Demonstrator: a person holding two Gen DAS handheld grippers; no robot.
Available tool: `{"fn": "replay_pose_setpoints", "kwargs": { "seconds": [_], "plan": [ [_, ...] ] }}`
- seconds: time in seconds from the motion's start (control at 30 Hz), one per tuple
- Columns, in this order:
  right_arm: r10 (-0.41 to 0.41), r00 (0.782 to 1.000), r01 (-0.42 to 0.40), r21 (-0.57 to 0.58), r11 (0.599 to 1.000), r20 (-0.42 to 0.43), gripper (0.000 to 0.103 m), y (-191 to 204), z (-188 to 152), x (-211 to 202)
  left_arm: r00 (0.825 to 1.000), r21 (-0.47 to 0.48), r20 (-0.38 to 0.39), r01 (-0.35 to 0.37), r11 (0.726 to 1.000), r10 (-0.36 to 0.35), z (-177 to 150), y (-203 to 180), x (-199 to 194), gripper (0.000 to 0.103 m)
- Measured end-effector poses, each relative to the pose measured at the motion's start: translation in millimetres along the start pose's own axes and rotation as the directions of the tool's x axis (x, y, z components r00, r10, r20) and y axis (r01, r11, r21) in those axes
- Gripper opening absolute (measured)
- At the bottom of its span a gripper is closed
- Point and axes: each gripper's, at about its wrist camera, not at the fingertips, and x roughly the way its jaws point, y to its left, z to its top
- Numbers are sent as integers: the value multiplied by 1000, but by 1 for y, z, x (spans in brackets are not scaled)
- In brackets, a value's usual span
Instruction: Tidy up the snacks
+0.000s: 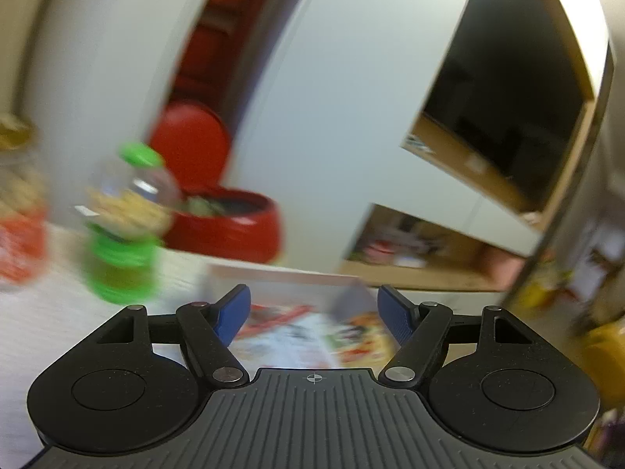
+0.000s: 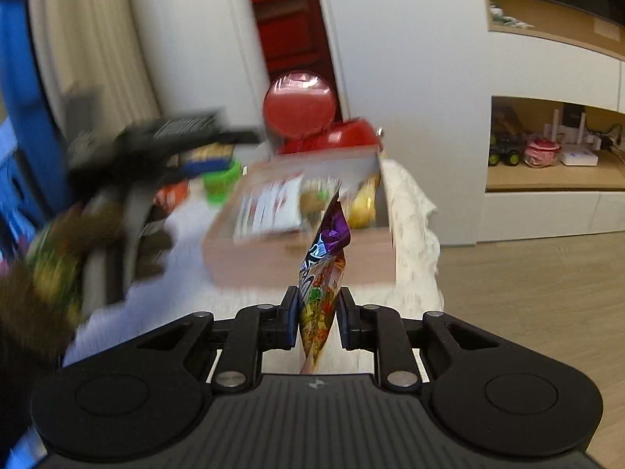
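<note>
The right gripper (image 2: 317, 322) pinches a colourful foil snack packet (image 2: 322, 273) edge-on, raised in front of a cardboard box (image 2: 304, 262) that holds more packets on the white-clothed table (image 2: 410, 211). The left gripper (image 1: 312, 312) hovers over that box (image 1: 281, 277) with jaws spread wide, nothing between its blue pads (image 1: 234, 312). A green-capped jar (image 1: 125, 222) and a red bowl (image 1: 230, 226) stand beyond, blurred.

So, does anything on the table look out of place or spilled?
Nothing looks spilled. The box holds snack packs, the jar with the green lid appears upright, and one snack packet is pinched in the right gripper. Blur hides finer detail.
</note>
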Motion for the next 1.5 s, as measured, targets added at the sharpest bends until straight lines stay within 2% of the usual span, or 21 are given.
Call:
{"fn": "replay_pose_setpoints", "kwargs": {
  "seconds": [0.07, 0.17, 0.2, 0.27, 0.33, 0.43, 0.53, 0.6, 0.73, 0.83, 0.93, 1.0, 1.1, 1.27, 1.5],
  "plan": [
    [65, 994, -72, 72, 995, 87, 19, -1, 24, 9, 999, 26, -12, -53, 998, 53, -4, 5, -13, 78],
    [139, 967, -176, 163, 971, 212, 21, -3, 56, 42, 994, 30, -81, -72, 997, 74, -22, 11, -29, 78],
    [131, 967, -171, 180, 969, 217, 35, -3, 64, 61, 991, 36, -99, -91, 995, 95, -29, 12, -35, 78],
    [83, 987, -110, 203, 973, 135, 56, -5, 70, 93, 982, 62, -127, -133, 989, 140, -44, 13, -48, 78],
    [45, 998, -55, 205, 977, 49, 56, -10, 58, 107, 969, 92, -163, -170, 981, 184, -60, 14, -56, 78],
    [-3, 1000, 1, 163, 987, 10, 56, -10, 26, 93, 958, 126, -195, -186, 974, 209, -88, 14, -69, 78],
    [-80, 996, 82, 40, 996, -31, 56, 4, -4, 76, 940, 184, -218, -226, 956, 264, -109, 4, -75, 78],
    [-119, 991, 116, -37, 993, -65, 64, 16, -25, 69, 924, 207, -229, -261, 943, 306, -122, -4, -78, 78],
    [-148, 979, 127, -149, 981, -142, 65, 44, -64, 65, 915, 188, -249, -276, 943, 317, -142, -14, -83, 78],
    [-149, 972, 119, -167, 979, -183, 65, 54, -83, 73, 904, 227, -208, -327, 917, 373, -151, -24, -82, 79],
    [-194, 971, 167, -183, 969, -139, 75, 57, -93, 75, 899, 232, -183, -355, 906, 399, -154, -29, -78, 82],
    [-231, 965, 208, -175, 962, -123, 90, 56, -96, 76, 900, 219, -181, -355, 909, 396, -153, -27, -76, 83],
    [-243, 961, 228, -120, 966, -135, 99, 47, -92, 81, 900, 231, -174, -357, 905, 399, -153, -28, -75, 83],
    [-259, 963, 250, -113, 962, -77, 102, 46, -101, 78, 901, 230, -170, -357, 905, 399, -154, -28, -75, 83],
    [-252, 965, 244, -115, 963, -70, 102, 44, -103, 74, 903, 222, -173, -353, 909, 393, -153, -26, -74, 84]
  ]
}}
